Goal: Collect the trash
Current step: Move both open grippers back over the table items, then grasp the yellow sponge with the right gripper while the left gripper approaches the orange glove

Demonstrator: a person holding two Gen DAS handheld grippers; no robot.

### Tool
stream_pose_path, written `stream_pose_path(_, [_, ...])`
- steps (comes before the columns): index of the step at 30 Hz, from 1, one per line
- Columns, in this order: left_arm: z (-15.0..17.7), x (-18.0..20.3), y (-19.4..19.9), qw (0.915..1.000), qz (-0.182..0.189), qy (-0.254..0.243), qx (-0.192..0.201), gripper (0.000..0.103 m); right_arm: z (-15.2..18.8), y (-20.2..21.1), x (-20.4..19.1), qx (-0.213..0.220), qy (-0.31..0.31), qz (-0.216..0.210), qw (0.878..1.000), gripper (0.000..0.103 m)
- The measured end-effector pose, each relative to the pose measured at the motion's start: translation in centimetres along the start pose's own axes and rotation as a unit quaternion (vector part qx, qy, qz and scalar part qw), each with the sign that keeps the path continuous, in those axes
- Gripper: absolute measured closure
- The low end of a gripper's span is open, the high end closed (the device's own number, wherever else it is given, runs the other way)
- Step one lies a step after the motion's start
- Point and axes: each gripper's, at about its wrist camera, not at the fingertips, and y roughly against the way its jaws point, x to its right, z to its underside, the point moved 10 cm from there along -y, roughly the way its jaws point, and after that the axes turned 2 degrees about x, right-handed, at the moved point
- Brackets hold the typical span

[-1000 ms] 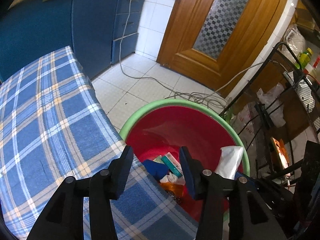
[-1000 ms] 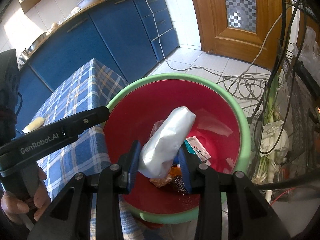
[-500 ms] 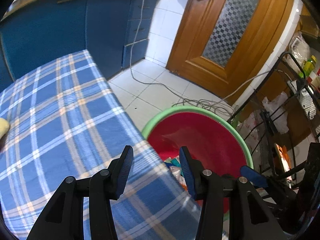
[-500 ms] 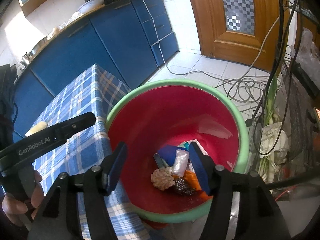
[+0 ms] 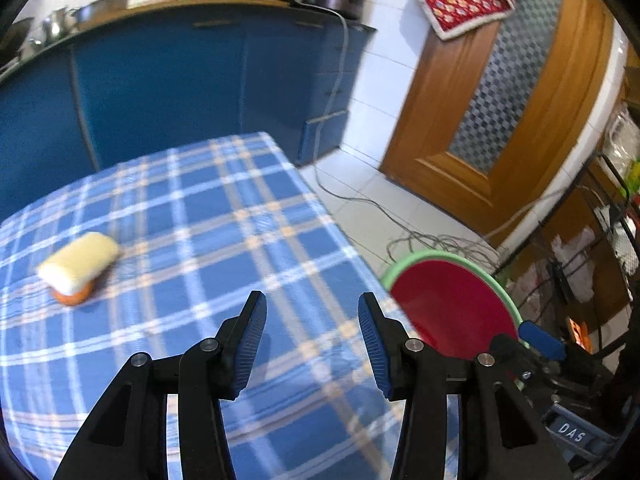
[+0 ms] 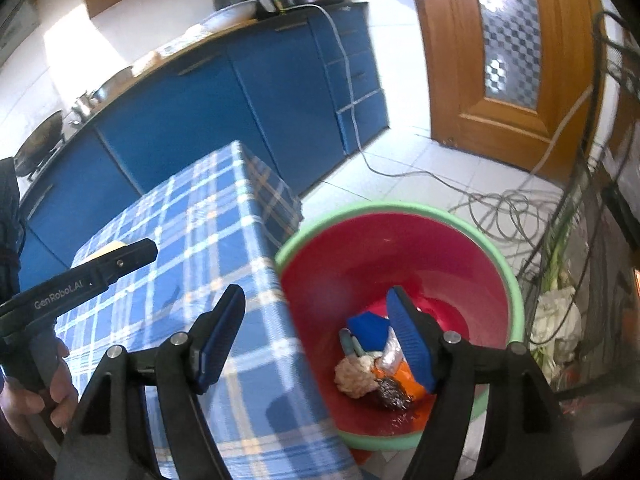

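Note:
My left gripper (image 5: 311, 320) hovers open over the blue plaid table (image 5: 208, 216), with nothing between its pads. A pale yellow wrapped piece (image 5: 78, 262) lies on something orange at the table's left, well ahead of it. My right gripper (image 6: 316, 304) hangs above the table's corner and the red basin (image 6: 400, 210) with a green rim; its jaws are opening and hold nothing. In the basin lie a silvery white packet (image 6: 390, 354), a blue piece (image 6: 366, 328), a beige wad (image 6: 356, 376) and orange scraps. The basin (image 5: 440, 257) also shows at the right in the left wrist view.
Blue cabinets (image 6: 224, 112) run behind the table, and a wooden door (image 5: 500, 112) stands at the back right. Grey cables (image 6: 500, 208) coil on the tiled floor beyond the basin. A wire rack (image 5: 600, 240) with bags stands right of it. A hand (image 6: 36, 396) holds the left gripper's handle.
The right gripper let the white packet drop into the basin, widened its jaws and rose. The left gripper swung from above the basin to over the table, bringing the yellow piece into view.

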Motion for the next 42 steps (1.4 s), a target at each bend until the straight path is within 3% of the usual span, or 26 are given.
stream_pose_path(10, [-1.1, -7.5, 4.2, 0.9965, -0.069, 0.035, 0.030, 0.054, -2.5, 0.0, -7.4, 0.007, 0.053, -0.057, 0.997, 0.027])
stream_pose_path(24, [-2.2, -18.7, 8.7, 0.9827, -0.157, 0.086, 0.047, 0.054, -4.9, -1.6, -15.8, 0.006, 0.085, -0.100, 0.991, 0.020])
stream_pose_path(33, [-1.7, -23.9, 8.6, 0.9746, -0.176, 0.132, 0.044, 0.054, -4.5, -4.8, -21.4, -0.027, 0.086, -0.131, 0.987, 0.017])
stream_pose_path(42, [0.8, -27.8, 6.9, 0.9678, -0.184, 0.170, 0.024, 0.054, -2.1, -9.8, -25.9, -0.094, 0.061, -0.146, 0.983, 0.017])
